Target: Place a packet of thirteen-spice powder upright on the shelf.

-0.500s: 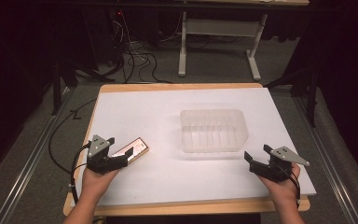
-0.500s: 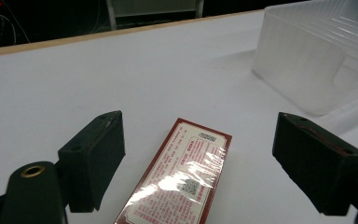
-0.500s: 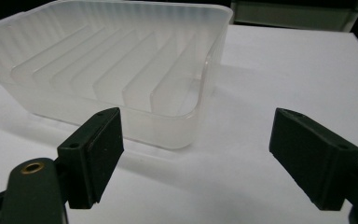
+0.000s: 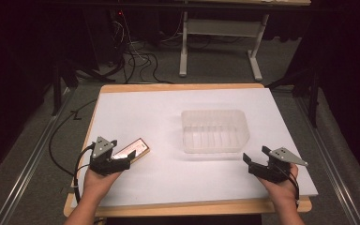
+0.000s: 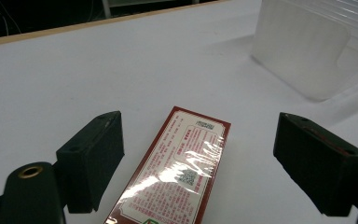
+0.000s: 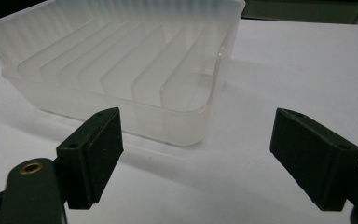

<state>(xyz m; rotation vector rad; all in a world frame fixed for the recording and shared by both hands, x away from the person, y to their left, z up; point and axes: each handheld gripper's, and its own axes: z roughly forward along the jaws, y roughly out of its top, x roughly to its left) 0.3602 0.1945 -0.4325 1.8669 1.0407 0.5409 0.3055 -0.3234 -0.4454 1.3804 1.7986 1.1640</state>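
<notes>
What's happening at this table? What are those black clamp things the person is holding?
A person sits at a white table with a hand-held gripper in each hand. The left gripper is lowered over a flat red-edged box wrapped in shiny film; its fingers stand on either side of the box without touching it, so nothing is picked up yet. The right gripper waits open near a clear ribbed plastic tray, also apart from it. The tray looks empty.
</notes>
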